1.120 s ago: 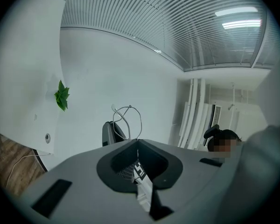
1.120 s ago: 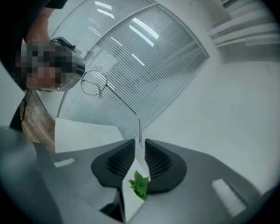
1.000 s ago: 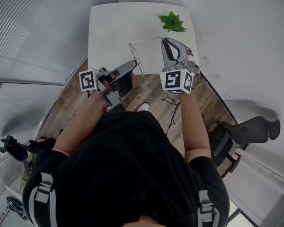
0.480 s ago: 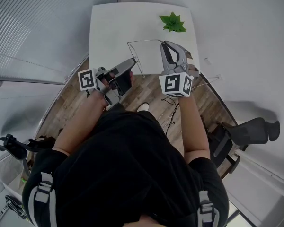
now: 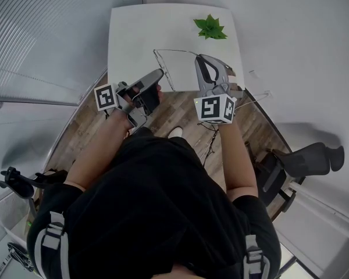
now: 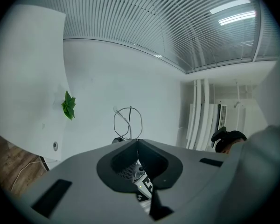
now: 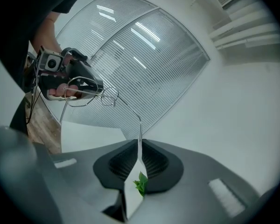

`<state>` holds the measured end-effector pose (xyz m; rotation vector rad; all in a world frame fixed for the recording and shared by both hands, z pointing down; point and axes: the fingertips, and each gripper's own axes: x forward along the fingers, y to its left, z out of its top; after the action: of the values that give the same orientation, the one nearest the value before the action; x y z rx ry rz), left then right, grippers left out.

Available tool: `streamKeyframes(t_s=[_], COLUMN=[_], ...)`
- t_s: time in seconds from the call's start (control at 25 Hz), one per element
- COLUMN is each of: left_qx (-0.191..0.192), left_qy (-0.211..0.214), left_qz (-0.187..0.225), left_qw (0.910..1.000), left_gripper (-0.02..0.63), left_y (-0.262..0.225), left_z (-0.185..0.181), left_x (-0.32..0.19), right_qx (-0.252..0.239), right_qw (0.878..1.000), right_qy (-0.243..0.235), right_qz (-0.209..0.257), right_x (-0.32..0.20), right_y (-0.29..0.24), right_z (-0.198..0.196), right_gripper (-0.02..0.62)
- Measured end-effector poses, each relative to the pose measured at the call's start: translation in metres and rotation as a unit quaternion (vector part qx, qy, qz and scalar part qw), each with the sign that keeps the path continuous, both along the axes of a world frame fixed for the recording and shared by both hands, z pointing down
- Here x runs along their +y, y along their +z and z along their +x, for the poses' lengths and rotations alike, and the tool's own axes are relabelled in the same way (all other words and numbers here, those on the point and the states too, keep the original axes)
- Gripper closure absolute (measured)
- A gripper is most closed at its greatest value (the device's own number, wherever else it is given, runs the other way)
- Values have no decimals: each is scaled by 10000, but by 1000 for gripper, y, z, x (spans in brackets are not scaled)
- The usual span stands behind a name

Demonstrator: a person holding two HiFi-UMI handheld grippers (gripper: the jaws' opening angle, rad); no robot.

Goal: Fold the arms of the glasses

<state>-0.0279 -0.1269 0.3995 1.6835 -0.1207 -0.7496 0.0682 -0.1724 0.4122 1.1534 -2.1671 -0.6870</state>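
Holding the glasses (image 6: 128,121) up above the near part of the table (image 5: 136,34), with one arm ready to fold.
The left gripper (image 6: 137,143) has its jaws together on the frame front. The right gripper (image 7: 139,148) has just been closing its jaws, and they pinch the tip of the open arm. The next move likely calls for swinging that arm gently in toward the frame while the left gripper holds steady. A plant (image 5: 210,28) sits at the table's far side.
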Motion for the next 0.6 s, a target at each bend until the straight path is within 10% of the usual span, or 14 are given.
streamKeyframes(t_s=[0.6], left_qx=[-53], left_qy=[-247], left_qz=[59], left_qw=[9997], left_gripper=[595], left_y=[-5], left_z=[-4], left_x=[-3], right_qx=[-281], right_qw=[9993], right_qy=[-262], right_qz=[-25], right_x=[31], right_y=[-8], right_z=[-12], right_gripper=[560])
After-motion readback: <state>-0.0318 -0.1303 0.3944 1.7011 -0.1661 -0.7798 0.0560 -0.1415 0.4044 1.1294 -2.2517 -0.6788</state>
